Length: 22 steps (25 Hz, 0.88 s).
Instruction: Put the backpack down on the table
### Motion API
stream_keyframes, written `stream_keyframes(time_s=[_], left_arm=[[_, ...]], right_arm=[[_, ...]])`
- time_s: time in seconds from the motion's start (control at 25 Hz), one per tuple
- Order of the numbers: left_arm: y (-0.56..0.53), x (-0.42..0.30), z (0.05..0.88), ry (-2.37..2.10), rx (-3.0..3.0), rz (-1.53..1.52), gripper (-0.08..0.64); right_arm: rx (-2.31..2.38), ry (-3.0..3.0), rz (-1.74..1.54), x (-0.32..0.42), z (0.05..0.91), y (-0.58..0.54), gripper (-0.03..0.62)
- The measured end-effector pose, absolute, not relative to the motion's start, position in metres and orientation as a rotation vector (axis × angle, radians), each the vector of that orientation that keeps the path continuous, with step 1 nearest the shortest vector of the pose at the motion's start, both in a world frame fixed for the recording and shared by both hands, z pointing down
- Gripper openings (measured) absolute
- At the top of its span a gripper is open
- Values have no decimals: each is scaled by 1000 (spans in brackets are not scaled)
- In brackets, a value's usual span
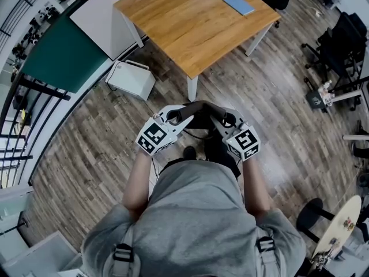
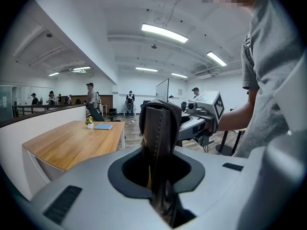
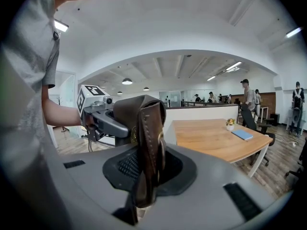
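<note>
Wooden tabletop [image 1: 190, 22] ahead of both grippers and well apart; dark backpack [image 1: 218, 148] hanging low in front of the person, leather strap [image 1: 200, 109] running side to side; left gripper [image 1: 181, 115] and right gripper [image 1: 222, 119] each closed narrowly on that strap, level with one another, neither nearer the tabletop.

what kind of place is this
Probably an open-plan office or lab: a wooden table, black office chairs on plank flooring, and long ceiling lights.
</note>
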<state>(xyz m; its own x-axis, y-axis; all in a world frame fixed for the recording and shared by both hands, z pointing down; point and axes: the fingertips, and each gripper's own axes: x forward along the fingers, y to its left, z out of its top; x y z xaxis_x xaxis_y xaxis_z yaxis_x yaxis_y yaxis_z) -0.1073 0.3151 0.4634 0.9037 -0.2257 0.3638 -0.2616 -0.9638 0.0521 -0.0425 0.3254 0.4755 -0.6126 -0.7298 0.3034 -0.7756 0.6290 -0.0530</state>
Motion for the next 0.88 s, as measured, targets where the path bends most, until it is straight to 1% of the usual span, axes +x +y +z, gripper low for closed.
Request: stream_keyframes(time_s=[0.88], left_arm=[[207,-45,471,-392,2947,616,78]], right_arm=[[1225,-2601,290,21,479,217,60]])
